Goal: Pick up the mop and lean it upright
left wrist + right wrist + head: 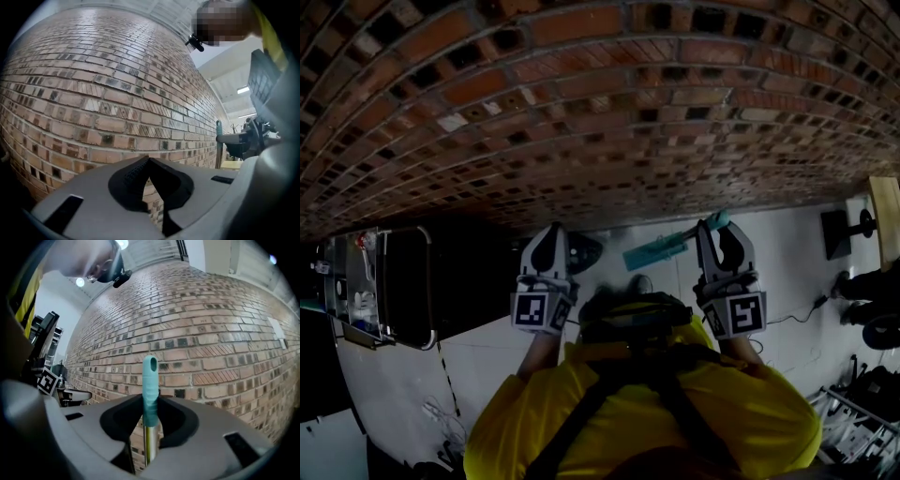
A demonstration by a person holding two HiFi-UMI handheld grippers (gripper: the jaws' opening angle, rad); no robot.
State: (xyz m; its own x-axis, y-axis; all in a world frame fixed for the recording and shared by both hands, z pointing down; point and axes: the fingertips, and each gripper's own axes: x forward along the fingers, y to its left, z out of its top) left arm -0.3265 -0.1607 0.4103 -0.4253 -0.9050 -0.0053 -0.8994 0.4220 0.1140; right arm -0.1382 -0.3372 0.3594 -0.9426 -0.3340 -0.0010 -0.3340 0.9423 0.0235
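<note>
The mop stands nearly upright close to the brick wall (581, 103). In the head view its flat teal head (654, 251) lies on the white floor at the wall's foot, and the teal grip end (719, 221) pokes up past my right gripper (717, 234). In the right gripper view that gripper (149, 404) is shut on the mop handle (150, 380), just where the teal grip meets the metal tube. My left gripper (551, 236) hangs to the left, apart from the mop, its jaws shut on nothing (149, 161). From the left gripper view the mop handle (218, 140) shows at the right.
A dark cabinet with a metal frame (403, 281) stands at the left by the wall. At the right edge are a wooden board (887, 220) and a black stand (848, 230). Cables (797, 314) trail over the white floor (487, 356) behind me.
</note>
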